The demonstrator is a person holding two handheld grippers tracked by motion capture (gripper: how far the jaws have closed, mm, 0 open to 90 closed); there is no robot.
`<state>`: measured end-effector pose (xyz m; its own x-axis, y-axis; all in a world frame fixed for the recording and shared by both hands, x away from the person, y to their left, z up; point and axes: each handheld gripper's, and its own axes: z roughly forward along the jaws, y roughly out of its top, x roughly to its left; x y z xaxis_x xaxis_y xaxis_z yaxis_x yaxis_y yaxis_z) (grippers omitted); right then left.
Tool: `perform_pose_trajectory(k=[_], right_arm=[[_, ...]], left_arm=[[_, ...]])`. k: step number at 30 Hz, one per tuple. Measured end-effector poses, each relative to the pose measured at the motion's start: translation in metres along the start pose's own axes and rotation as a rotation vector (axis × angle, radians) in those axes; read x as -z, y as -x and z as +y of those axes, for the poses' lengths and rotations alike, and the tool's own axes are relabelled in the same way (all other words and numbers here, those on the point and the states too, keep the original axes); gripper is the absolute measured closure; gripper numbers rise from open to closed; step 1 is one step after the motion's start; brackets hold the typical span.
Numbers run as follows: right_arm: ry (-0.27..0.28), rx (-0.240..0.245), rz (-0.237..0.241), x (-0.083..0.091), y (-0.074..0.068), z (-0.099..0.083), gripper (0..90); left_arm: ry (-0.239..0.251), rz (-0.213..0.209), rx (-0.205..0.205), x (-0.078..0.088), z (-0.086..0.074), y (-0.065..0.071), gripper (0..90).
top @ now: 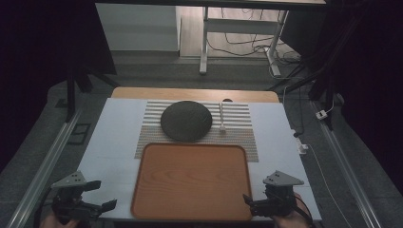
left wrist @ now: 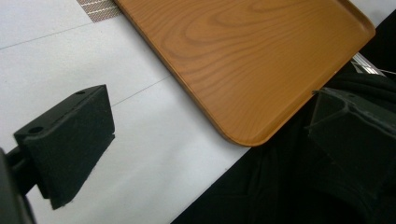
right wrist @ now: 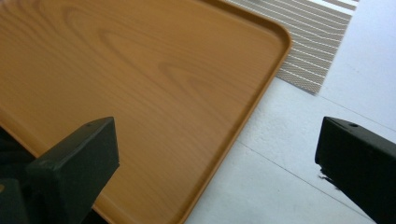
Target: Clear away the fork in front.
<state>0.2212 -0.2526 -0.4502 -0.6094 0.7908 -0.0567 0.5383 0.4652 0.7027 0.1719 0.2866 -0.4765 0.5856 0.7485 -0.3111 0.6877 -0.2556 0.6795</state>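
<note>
A bare wooden tray (top: 192,180) lies at the near middle of the white table. Behind it a dark round plate (top: 186,120) rests on a striped placemat (top: 240,137), with a white utensil (top: 221,117) to its right. My left gripper (top: 103,195) hovers open at the tray's near left corner, nothing between its jaws. In the left gripper view the gripper (left wrist: 210,140) frames that corner of the tray (left wrist: 261,56). My right gripper (top: 252,202) is open beside the tray's near right corner. In the right gripper view the gripper (right wrist: 215,158) straddles the right rim of the tray (right wrist: 140,70).
The table's near edge runs just below both grippers. White tabletop (top: 114,142) lies free left and right of the tray. The placemat (right wrist: 313,42) shows beyond the tray's far corner. Metal rails flank the table, and a desk frame with cables stands on the floor behind.
</note>
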Motion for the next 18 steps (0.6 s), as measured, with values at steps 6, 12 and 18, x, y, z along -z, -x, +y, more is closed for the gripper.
perform_pose_trajectory(k=[6, 12, 18], right_arm=[[-0.015, 0.071, 0.003, -0.005, -0.008, 0.003, 0.0], [-0.020, 0.129, 0.006, -0.010, -0.018, 0.006, 0.0], [-0.030, 0.200, 0.002, -0.016, -0.028, 0.010, 0.0]], left_arm=[[-0.001, 0.001, 0.003, 0.000, 0.000, 0.000, 0.0], [-0.004, 0.001, 0.005, 0.000, 0.000, 0.000, 0.0], [-0.006, 0.002, 0.007, -0.001, 0.000, -0.001, 0.0]])
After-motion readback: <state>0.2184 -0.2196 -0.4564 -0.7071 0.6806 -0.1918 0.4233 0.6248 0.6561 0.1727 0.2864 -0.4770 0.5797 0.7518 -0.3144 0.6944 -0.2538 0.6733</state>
